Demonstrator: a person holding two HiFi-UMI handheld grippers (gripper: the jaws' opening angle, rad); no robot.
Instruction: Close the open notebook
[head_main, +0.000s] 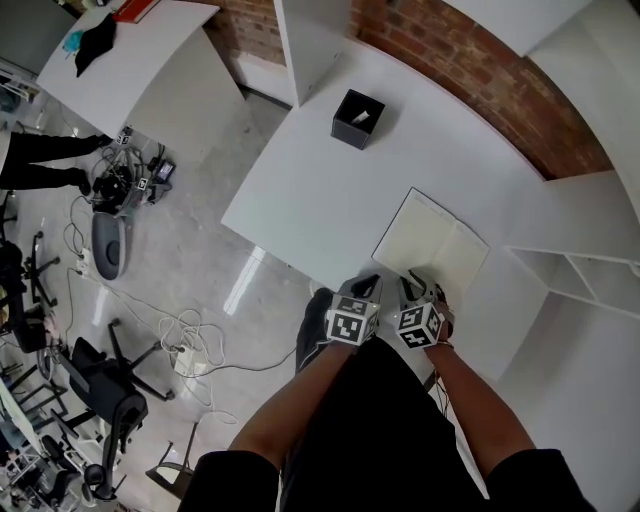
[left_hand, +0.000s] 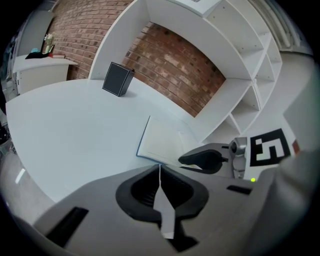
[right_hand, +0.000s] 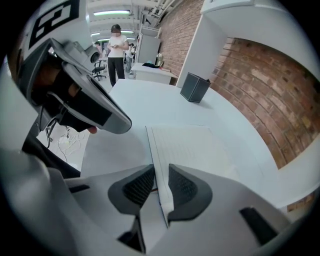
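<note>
The open notebook lies flat on the white table, cream pages up, its near edge by the table's front edge. Both grippers sit side by side at that near edge. My left gripper is shut on a thin white sheet of the notebook, which runs up between its pads. My right gripper has its pads on both sides of the near edge of the notebook, which stands raised between them. The right gripper's jaw shows in the left gripper view, the left gripper's jaw in the right one.
A black box stands at the table's far side. White shelving and a brick wall border the table at the right. Cables and office chairs lie on the floor at the left. A person stands far off.
</note>
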